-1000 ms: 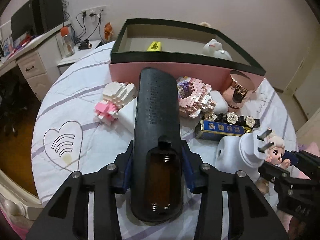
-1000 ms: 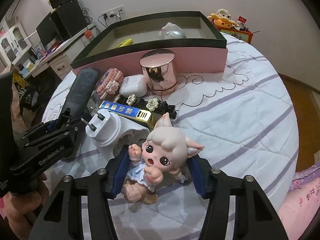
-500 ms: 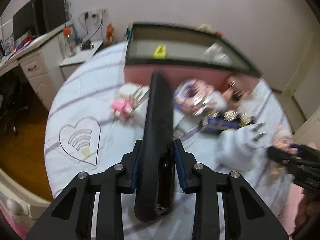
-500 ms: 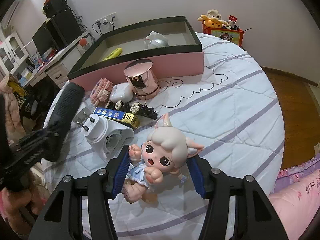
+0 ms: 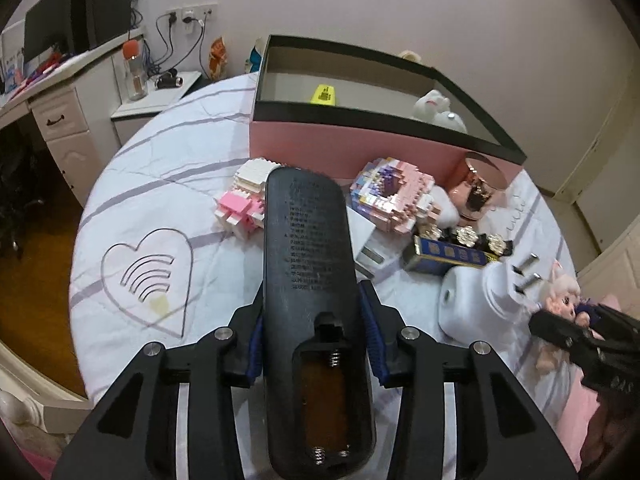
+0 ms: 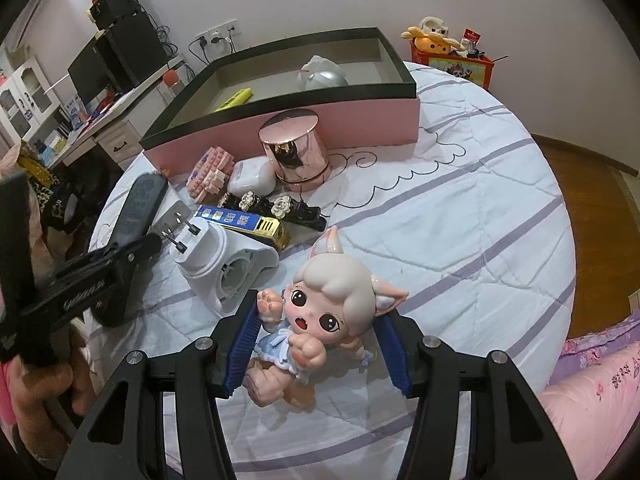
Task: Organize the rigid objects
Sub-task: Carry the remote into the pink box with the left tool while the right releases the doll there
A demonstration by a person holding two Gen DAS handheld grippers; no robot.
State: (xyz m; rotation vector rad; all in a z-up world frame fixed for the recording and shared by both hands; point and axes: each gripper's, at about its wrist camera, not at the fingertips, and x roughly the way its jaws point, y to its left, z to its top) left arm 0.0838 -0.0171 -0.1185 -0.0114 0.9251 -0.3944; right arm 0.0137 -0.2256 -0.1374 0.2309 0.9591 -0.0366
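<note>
My left gripper (image 5: 314,344) is shut on a black remote control (image 5: 310,264), back side up with its battery bay open, held above the bed. It also shows in the right wrist view (image 6: 138,208). My right gripper (image 6: 316,340) is shut on a doll figurine (image 6: 320,316) with pale hair and cat ears, lifted above the sheet; the doll shows at the right edge of the left wrist view (image 5: 562,294). The pink box with a black rim (image 6: 280,120) stands beyond, holding a yellow item (image 6: 234,100) and a white figure (image 6: 322,76).
On the round bed lie a white plug adapter (image 6: 218,256), a blue and gold box (image 6: 244,222), a black flower hair clip (image 6: 276,206), a rose-gold tin (image 6: 294,152), pink brick models (image 5: 394,198) (image 5: 244,204) and a white case (image 6: 250,176). A desk (image 5: 60,96) stands at the left.
The left gripper has rolled the remote back from edge-on to flat, battery bay up. Both grippers have risen slightly with their objects, and the box looks a little farther away.
</note>
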